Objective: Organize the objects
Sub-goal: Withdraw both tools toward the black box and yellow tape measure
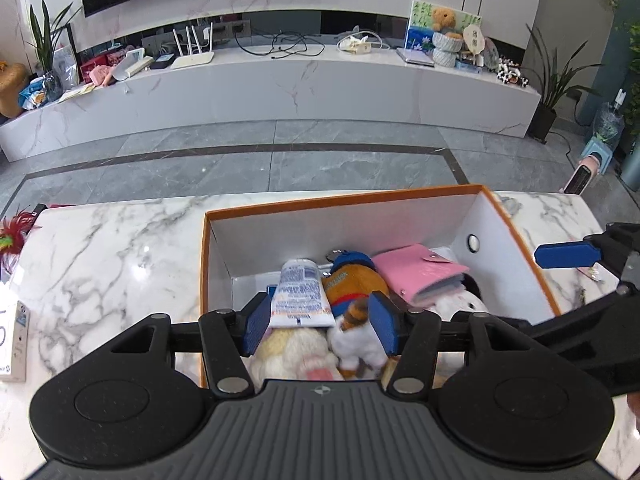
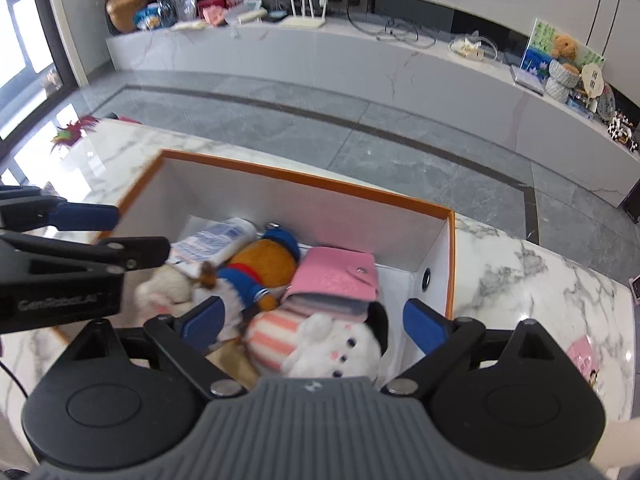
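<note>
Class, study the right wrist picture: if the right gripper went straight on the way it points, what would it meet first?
Most likely the white plush toy lying between the open fingers of the right gripper, inside the orange-rimmed box. The pink wallet lies just beyond. Depth is hard to judge here.

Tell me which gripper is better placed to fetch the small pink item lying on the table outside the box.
Right. The pink item lies beside the right gripper, past the box wall; the left gripper hovers over the box's other side.

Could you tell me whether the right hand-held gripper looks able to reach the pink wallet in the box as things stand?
Probably yes: the right hand-held gripper is open above the box, and the pink wallet lies uncovered on top, just ahead.
</note>
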A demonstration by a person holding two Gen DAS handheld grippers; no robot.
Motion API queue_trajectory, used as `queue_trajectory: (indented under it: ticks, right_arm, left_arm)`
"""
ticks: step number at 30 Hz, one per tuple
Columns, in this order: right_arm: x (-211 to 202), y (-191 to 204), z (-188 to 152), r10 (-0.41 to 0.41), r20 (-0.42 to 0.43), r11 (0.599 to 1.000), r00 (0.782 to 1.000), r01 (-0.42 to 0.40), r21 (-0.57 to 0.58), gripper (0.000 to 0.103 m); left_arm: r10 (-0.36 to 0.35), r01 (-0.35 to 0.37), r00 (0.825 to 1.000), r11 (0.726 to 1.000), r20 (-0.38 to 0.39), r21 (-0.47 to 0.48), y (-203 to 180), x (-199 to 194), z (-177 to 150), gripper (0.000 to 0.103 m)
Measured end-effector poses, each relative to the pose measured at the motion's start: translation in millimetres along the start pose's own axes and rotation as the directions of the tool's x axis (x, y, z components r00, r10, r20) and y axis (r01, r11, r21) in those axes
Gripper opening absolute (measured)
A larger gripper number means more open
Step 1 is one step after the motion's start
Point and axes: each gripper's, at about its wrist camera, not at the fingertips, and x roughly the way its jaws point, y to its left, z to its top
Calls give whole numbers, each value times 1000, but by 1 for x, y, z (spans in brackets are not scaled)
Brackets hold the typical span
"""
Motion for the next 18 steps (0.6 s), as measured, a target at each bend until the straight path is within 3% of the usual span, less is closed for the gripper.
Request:
queue_trajectory:
  ticks: [11, 18]
  right_arm:
    - [-68, 28, -64, 6, 99, 999, 995, -11, 44, 100]
    - [-72, 36, -127, 25, 127, 993, 992, -39, 110, 100]
  left_arm:
    - [20, -24, 998, 998, 63, 63, -14, -56, -30, 67]
    - [-5, 0, 994, 999, 108, 53, -2, -85, -57, 68]
